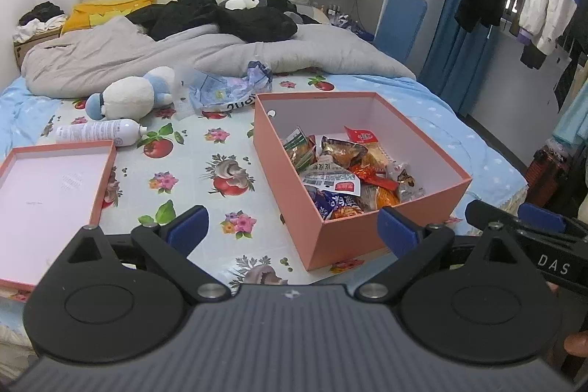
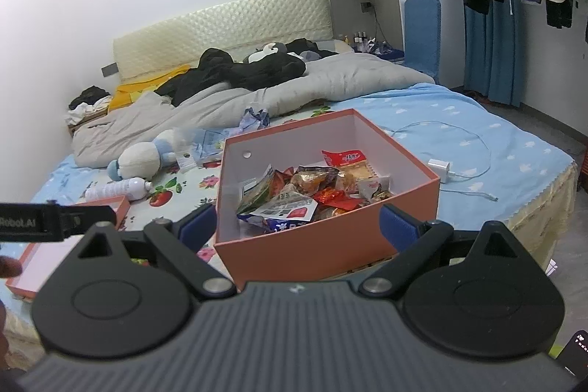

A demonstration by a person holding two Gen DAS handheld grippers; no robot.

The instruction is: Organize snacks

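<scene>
Snacks sit in the salmon cardboard box [image 2: 327, 237] ahead of both spread, empty jaws, so probably the matching shallow lid [image 1: 55, 201] goes on next.

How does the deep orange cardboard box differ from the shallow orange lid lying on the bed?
The deep orange cardboard box has tall walls and holds snack packets; the shallow orange lid has low walls and holds nothing. In the left wrist view the box lies right of centre, the lid at the left edge. Both share orange outsides, pale insides, open side up.
</scene>
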